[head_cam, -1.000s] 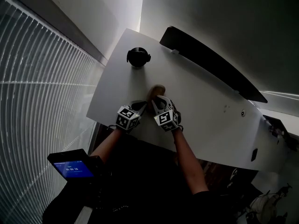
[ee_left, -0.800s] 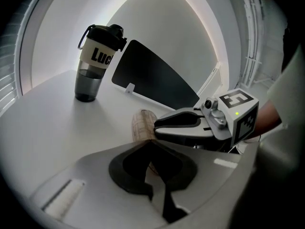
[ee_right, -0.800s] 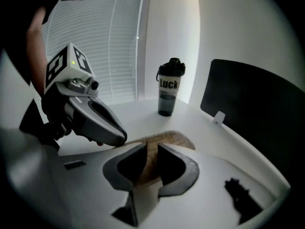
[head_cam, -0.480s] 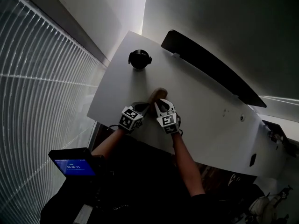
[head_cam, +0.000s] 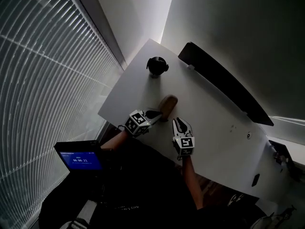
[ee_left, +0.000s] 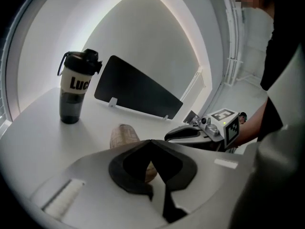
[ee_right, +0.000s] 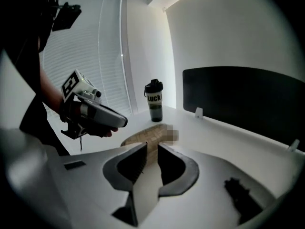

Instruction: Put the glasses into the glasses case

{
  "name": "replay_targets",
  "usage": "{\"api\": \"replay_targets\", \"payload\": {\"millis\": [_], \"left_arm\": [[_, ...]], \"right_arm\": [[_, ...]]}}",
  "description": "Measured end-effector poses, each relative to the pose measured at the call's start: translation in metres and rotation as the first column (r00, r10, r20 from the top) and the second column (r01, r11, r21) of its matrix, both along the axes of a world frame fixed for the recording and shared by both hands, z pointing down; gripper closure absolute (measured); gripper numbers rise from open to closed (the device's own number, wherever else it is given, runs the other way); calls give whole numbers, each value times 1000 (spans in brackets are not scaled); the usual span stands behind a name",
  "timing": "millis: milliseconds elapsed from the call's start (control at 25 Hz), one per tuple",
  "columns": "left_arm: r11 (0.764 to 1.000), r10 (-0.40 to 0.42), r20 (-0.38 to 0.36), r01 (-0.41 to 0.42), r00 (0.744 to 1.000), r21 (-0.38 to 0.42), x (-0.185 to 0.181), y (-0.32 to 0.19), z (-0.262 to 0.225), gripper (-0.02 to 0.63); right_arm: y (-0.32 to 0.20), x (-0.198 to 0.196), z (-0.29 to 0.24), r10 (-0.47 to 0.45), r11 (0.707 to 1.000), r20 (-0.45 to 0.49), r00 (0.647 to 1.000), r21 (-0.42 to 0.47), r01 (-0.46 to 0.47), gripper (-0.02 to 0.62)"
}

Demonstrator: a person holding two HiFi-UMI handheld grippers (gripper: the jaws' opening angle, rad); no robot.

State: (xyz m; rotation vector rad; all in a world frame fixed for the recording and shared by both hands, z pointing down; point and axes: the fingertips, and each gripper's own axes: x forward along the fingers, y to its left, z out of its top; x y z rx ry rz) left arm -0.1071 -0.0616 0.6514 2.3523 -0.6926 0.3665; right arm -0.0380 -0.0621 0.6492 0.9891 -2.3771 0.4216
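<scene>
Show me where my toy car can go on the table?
Biggest bare patch of the table: right of the right gripper, between the black panel and the near edge. A smaller one: between the bottle and the glasses case. Crowded: around the case, where the left gripper reaches.

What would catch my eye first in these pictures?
The left gripper and right gripper, each bearing a marker cube, hover close to a tan glasses case near the front edge of the white table. A black shaker bottle stands at its far corner.
</scene>
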Motion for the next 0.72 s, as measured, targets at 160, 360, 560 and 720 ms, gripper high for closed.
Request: {"api": "replay_targets", "payload": {"millis": [160, 360, 560, 720], "left_arm": [[997, 37, -54, -34, 998, 68, 2, 18, -38, 600], [997, 4, -46, 0, 999, 74, -14, 37, -50, 600], [994, -62, -28, 64, 998, 87, -24, 44, -61, 600], [994, -55, -16, 56, 998, 96, -17, 45, -68, 600]], "right_arm": [[20, 29, -39, 104, 993, 54, 993, 52, -107, 581], [41, 49, -59, 179, 980, 84, 980, 76, -185, 588], [49, 60, -71, 198, 975, 111, 974, 78, -207, 589], [48, 60, -76, 161, 982, 111, 981, 86, -170, 589]]}}
